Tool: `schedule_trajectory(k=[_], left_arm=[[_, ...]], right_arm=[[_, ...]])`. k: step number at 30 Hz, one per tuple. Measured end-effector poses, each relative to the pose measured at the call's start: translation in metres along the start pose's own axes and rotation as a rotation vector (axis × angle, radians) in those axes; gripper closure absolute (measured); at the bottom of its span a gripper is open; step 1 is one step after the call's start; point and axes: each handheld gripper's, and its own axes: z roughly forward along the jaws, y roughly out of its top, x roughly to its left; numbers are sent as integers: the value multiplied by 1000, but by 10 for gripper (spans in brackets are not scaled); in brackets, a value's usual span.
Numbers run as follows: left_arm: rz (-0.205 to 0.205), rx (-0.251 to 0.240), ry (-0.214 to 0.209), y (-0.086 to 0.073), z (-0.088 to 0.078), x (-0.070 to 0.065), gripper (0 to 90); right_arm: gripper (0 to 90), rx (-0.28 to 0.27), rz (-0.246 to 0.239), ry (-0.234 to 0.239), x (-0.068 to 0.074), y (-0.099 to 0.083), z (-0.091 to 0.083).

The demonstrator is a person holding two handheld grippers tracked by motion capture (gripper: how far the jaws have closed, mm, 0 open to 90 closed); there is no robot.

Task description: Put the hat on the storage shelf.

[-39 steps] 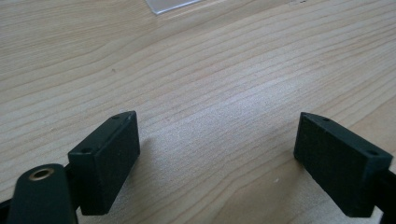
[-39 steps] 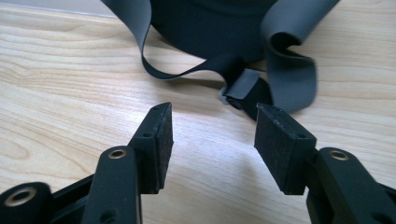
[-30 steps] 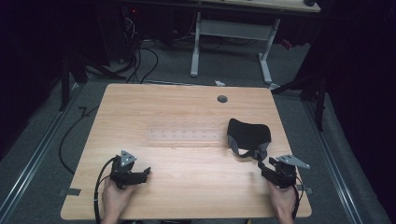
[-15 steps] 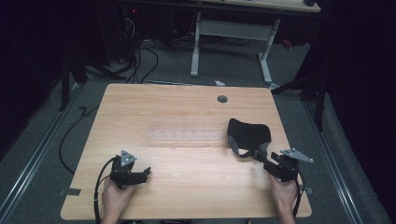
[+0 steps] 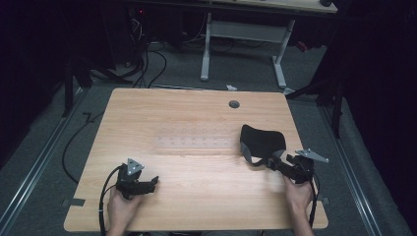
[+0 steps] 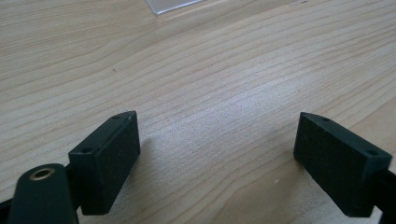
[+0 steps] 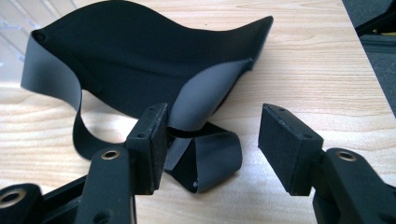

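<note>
- One black eye mask (image 5: 262, 141) lies on the right half of the worktop (image 5: 196, 123), its grey strap (image 7: 205, 156) looped toward the person; in the right gripper view the strap curls on the wood in the gap between the two black fingers (image 7: 152, 147).
- Compared with a second ago, the right gripper (image 5: 285, 167) sits a little farther toward the right edge and back from the mask, which keeps its place and shape on the wood.
- Its jaws have just been opening: the pads now stand apart, one close beside the strap loop, the other clear of it, so nothing is gripped.
- My reading is a release: the mask has been set down and the right hand is letting go, or else re-aiming for a fresh hold on the strap.
- Farther out, the left gripper (image 5: 140, 183) rests near the front left of the worktop, as before, its fingers (image 6: 109, 163) spread wide over bare wood, holding nothing.
- At mid-worktop a clear flat plastic strip (image 5: 194, 143) lies untouched, well apart from both grippers.
</note>
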Motion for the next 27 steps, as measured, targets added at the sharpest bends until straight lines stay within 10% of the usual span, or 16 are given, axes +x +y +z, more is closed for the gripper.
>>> schedule_trajectory(k=[27], left_arm=[[0, 0, 0, 0, 0, 0, 150]], right_arm=[[460, 31, 60, 0, -6, 20, 32]])
